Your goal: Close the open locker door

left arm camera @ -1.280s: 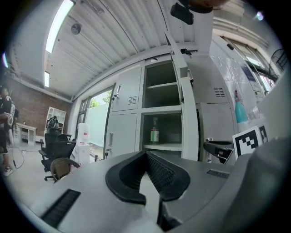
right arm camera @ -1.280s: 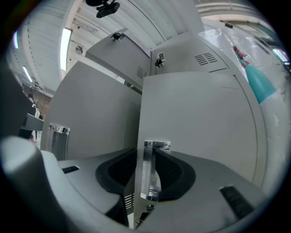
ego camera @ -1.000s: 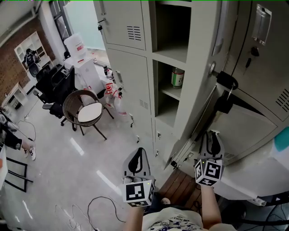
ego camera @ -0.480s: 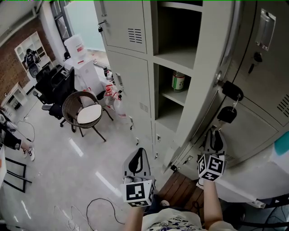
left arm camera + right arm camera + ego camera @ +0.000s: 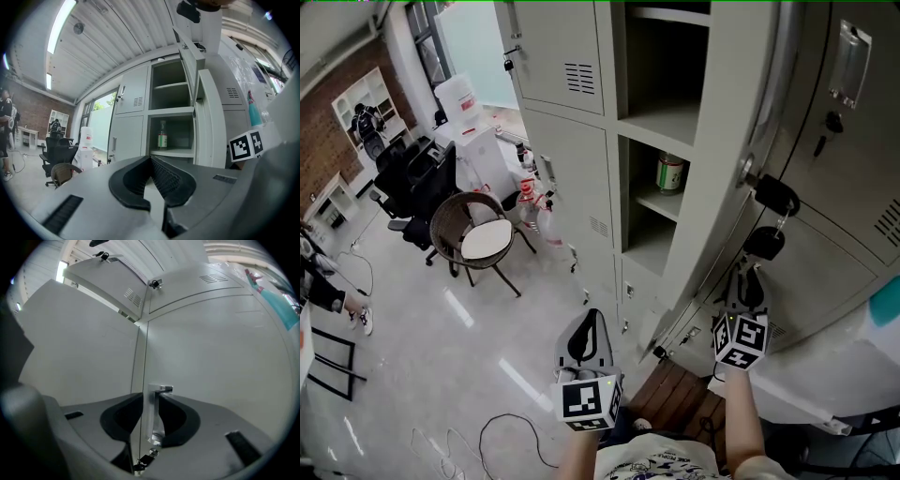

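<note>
The open locker door (image 5: 720, 187) is a tall grey panel swung out from the locker bank, with open shelves behind it; in the left gripper view the door (image 5: 212, 122) stands to the right of those shelves. My right gripper (image 5: 747, 281) is low against the locker front. In the right gripper view its jaws have just been closing and my right gripper (image 5: 153, 397) now pinches a small metal door handle (image 5: 156, 416), with keys (image 5: 143, 462) hanging below. My left gripper (image 5: 589, 319) hangs back over the floor, and its jaws (image 5: 151, 160) meet with nothing in them.
A bottle (image 5: 670, 173) stands on a shelf in the open compartment. Black locks or keys (image 5: 773, 199) hang beside the open door. A round chair (image 5: 478, 230), a water dispenser (image 5: 469, 131) and office chairs stand at left. Cables (image 5: 502, 431) lie on the floor.
My right gripper has shifted a little to the right along the lower locker front. The left gripper has stayed where it was.
</note>
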